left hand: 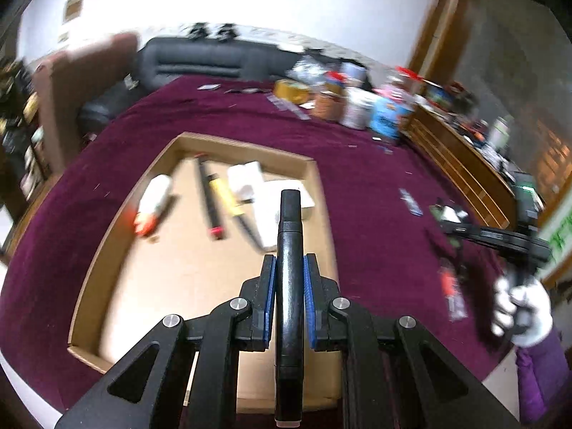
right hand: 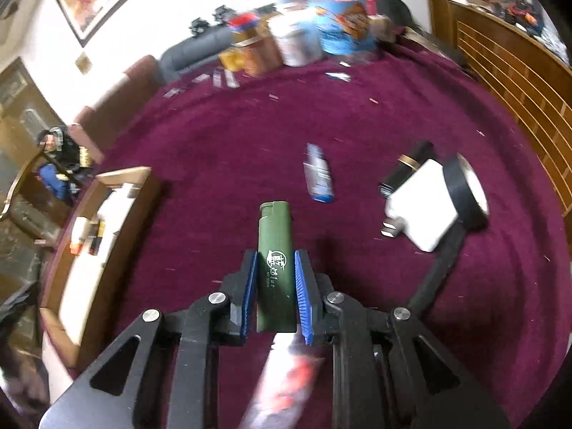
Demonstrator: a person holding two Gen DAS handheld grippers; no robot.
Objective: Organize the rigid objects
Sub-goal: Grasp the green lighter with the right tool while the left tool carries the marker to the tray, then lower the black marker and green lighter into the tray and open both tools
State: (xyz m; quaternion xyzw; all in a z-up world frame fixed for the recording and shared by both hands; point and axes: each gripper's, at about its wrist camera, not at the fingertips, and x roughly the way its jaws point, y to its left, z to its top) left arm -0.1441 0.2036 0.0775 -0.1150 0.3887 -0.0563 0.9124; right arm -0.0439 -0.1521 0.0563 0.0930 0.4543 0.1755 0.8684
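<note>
My left gripper [left hand: 289, 261] is shut on a long black stick-shaped object [left hand: 290, 214], held above an open cardboard box [left hand: 107, 250]. Inside the box lie a white tube with a red cap [left hand: 153, 203], a black rod [left hand: 209, 200], a yellow-handled tool [left hand: 225, 193] and a white box [left hand: 264, 196]. My right gripper [right hand: 276, 255] is shut on a green lighter [right hand: 274, 225] above the maroon cloth [right hand: 232, 150]. The same gripper [left hand: 447, 216] shows at the right of the left wrist view, carried by a white-gloved hand [left hand: 522, 314].
On the cloth lie a blue-white packet [right hand: 318, 175], a white plug adapter [right hand: 422, 207], a black tape roll [right hand: 464, 193], a small black cylinder [right hand: 411, 164] and a red-white packet [right hand: 286, 375]. Jars and cans [right hand: 304, 35] crowd the far edge. A wooden cabinet [right hand: 518, 82] stands at the right.
</note>
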